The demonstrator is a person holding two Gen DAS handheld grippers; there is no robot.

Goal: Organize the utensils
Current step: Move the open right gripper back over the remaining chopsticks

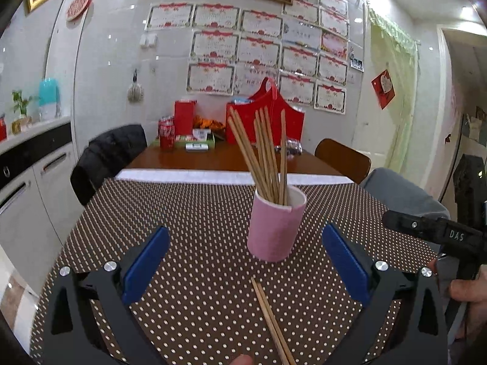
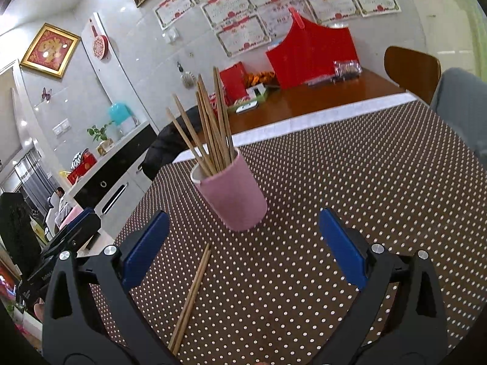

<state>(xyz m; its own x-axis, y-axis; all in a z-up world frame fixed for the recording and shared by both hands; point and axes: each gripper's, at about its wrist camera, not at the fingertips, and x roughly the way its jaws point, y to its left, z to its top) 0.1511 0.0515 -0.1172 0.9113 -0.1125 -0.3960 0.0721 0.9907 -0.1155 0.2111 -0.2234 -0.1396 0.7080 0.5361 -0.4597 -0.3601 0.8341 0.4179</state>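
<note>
Left gripper (image 1: 245, 261): jaws wide apart, empty, hovering above the dotted tablecloth (image 1: 188, 213). Right gripper (image 2: 243, 246): jaws likewise wide apart and empty.

Between and just ahead of both jaw pairs lies a loose pair of chopsticks (image 2: 191, 298), side by side and flat on the cloth near its front edge, pointing toward the pink cup (image 2: 232, 196). The cup stands upright toward the middle of the cloth, apart from the pair, and holds a fanned bundle of upright chopsticks (image 2: 210, 133).

Handling (judged): the sticks look like light, stiff, slender wood, and the two may roll or split apart. A pinch across both at mid-length would likely balance them; lying flat, they leave little clearance for the pads. The cup seems light and could tip if nudged.
</note>
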